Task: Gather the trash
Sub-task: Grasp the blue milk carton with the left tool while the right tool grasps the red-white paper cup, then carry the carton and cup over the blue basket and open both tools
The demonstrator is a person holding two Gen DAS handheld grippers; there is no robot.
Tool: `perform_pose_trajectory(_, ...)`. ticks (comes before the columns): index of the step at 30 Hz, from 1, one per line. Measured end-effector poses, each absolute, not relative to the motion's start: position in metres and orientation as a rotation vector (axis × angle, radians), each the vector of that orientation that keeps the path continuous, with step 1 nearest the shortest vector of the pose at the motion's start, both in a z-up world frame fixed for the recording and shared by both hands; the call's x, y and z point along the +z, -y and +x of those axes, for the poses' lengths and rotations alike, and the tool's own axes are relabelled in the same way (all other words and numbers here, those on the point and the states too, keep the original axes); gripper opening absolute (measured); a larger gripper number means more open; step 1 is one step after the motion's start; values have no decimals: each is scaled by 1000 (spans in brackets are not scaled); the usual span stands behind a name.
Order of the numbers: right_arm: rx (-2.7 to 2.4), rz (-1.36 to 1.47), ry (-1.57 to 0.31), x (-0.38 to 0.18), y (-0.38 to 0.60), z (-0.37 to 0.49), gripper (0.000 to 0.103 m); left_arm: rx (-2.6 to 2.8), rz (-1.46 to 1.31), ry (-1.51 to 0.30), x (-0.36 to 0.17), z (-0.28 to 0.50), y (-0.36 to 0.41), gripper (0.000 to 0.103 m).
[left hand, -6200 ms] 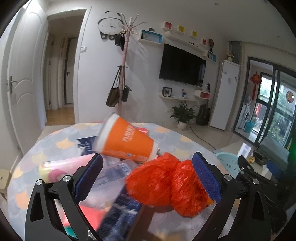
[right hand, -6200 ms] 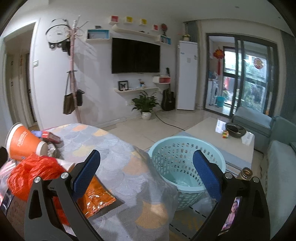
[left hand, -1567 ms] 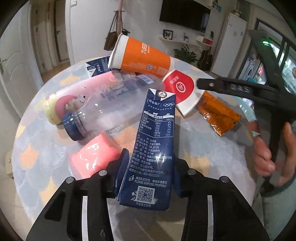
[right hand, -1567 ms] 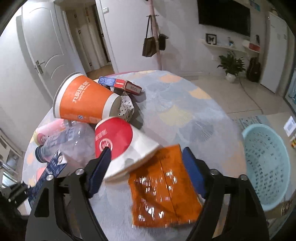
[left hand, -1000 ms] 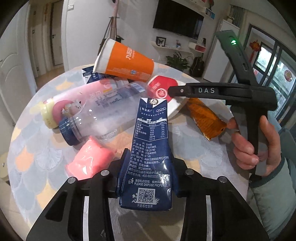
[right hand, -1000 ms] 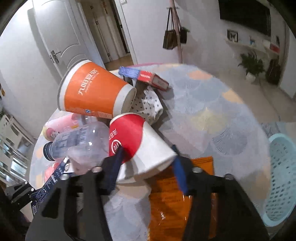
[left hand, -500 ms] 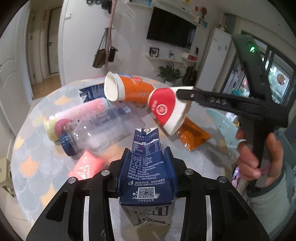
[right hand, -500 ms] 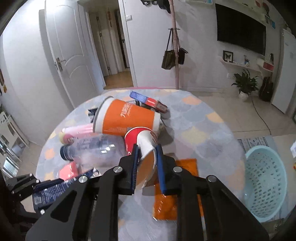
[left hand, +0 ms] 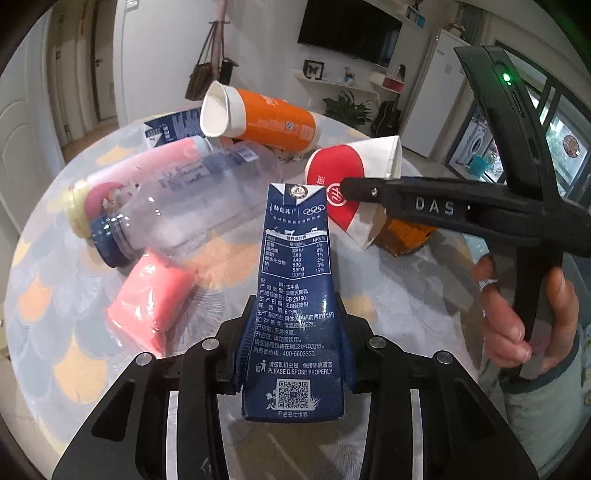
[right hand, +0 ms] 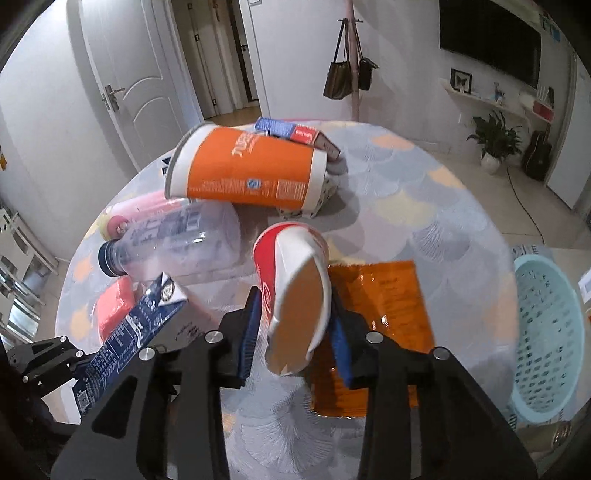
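While grippers grip carton [left hand: 295, 295] and cup [right hand: 295, 291], bottle [left hand: 192, 206], basket [right hand: 546, 332] nearby

Navy milk carton [left hand: 293, 295] with white print at centre frame, red-and-white paper cup [right hand: 295, 291], orange cup [left hand: 258, 116] upper middle, pink pouch [left hand: 151, 299] lower left, pastel scallop-patterned tablecloth [right hand: 424, 206].

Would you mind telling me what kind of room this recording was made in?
Most likely a home living room: a wall-mounted TV, a coat stand with handbags, and a round table littered with trash.
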State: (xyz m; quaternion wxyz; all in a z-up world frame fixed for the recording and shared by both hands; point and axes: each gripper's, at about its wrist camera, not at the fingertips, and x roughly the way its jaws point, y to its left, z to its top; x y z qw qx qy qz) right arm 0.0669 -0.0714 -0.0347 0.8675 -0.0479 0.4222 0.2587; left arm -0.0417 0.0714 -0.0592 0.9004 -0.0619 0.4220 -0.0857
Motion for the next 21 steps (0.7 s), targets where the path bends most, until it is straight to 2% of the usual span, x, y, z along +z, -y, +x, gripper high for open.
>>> perform_pose_trajectory(1, 543, -89, -883, -36, 72, 66, 23, -176, -130, -866, -59, -43, -72, 36)
perform_pose_trajectory(12, 513, 42, -689, 12, 125, 46, 22, -246, -176, -674, -11, -50, -55, 35)
perform_pose_trajectory(21, 300, 114, -612, 24, 223, 53, 22, -359, -96, -624, 18, -10, 28, 35)
